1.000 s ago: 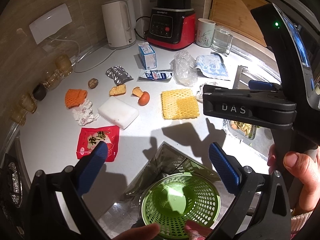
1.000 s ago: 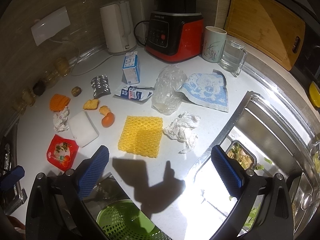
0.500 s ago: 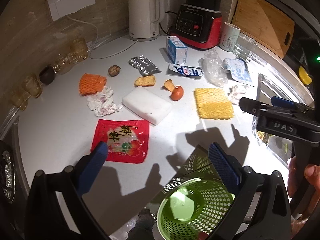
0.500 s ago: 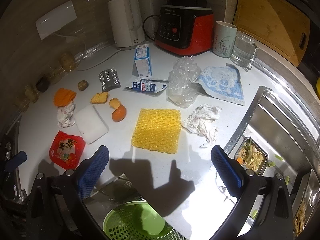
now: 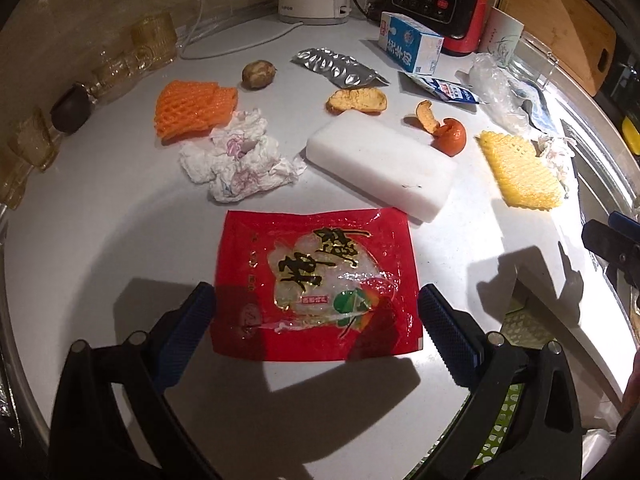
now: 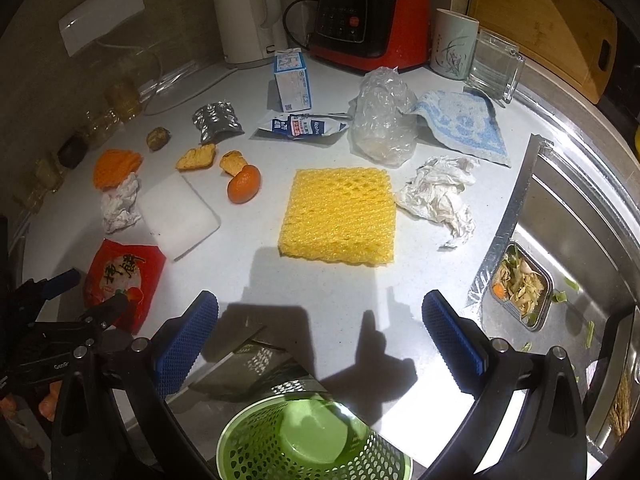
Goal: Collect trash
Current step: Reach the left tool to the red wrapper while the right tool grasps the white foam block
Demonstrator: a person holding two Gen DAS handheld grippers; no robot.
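Observation:
A red snack wrapper (image 5: 316,284) lies flat on the white counter, and my left gripper (image 5: 316,320) stands open with a blue pad on each side of its near end. Behind it lie a crumpled tissue (image 5: 236,164), orange foam net (image 5: 192,108), white foam block (image 5: 380,168), tangerine and peel (image 5: 448,136) and yellow foam net (image 5: 520,176). My right gripper (image 6: 320,332) is open above bare counter, short of the yellow foam net (image 6: 340,216). A green mesh bin (image 6: 312,440) stands below the counter edge. The left gripper (image 6: 60,320) shows at the red wrapper (image 6: 124,276).
At the back stand a white kettle (image 6: 244,12), red blender base (image 6: 372,28), cup (image 6: 454,48), glass jug (image 6: 496,64) and milk carton (image 6: 290,80). A clear plastic bag (image 6: 382,120), blue cloth (image 6: 460,124) and tissue (image 6: 436,196) lie nearby. The sink (image 6: 568,208) holds a food tray (image 6: 520,284).
My left gripper has swung left and dropped close to the red wrapper, which now sits between its open fingers. The right gripper has drifted slightly closer to the counter.

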